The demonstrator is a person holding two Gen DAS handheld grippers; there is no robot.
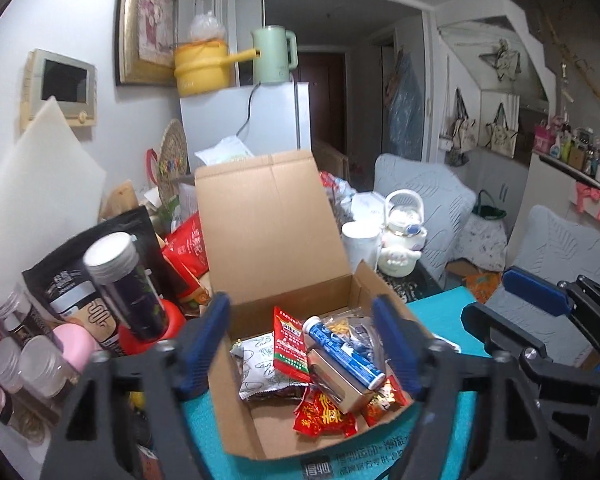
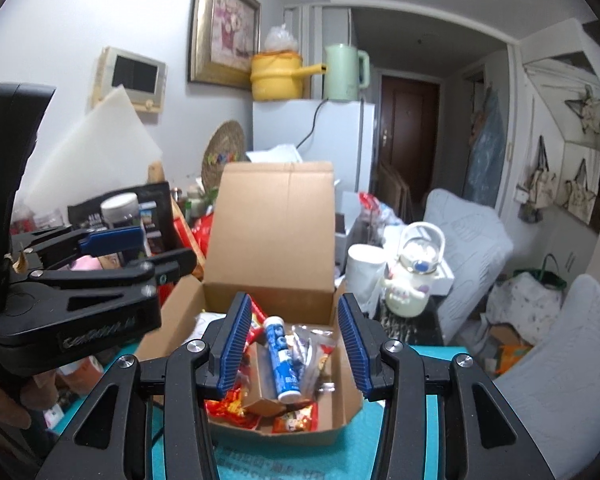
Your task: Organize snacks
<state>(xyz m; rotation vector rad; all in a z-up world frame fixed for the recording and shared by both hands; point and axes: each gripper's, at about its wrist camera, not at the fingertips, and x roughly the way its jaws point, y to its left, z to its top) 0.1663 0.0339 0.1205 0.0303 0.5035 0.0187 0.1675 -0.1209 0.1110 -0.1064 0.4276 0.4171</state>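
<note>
An open cardboard box [image 1: 260, 432] [image 2: 276, 292] sits on a teal mat [image 1: 440, 312], its lid standing upright. Inside lie a blue-and-white tube [image 1: 342, 352] [image 2: 282, 360], red snack packets [image 1: 324, 416] [image 2: 224, 406], a silver-white pouch [image 1: 260, 368], a small tan carton [image 1: 336, 380] and clear wrapped sweets [image 2: 312, 344]. My left gripper [image 1: 304, 344] is open and empty, hovering above the box. My right gripper [image 2: 294, 344] is open and empty, also above the box. The right gripper shows at the right of the left wrist view [image 1: 540, 320], and the left one at the left of the right wrist view [image 2: 112, 256].
Left of the box stand jars [image 1: 32, 364], a dark bottle with a silver cap [image 1: 128, 284], a black pouch [image 1: 80, 280] and red bags [image 1: 188, 248]. A white mug [image 1: 360, 244] and a white teapot [image 1: 404, 236] stand to the right. Cushioned chairs [image 1: 560, 264] are beyond.
</note>
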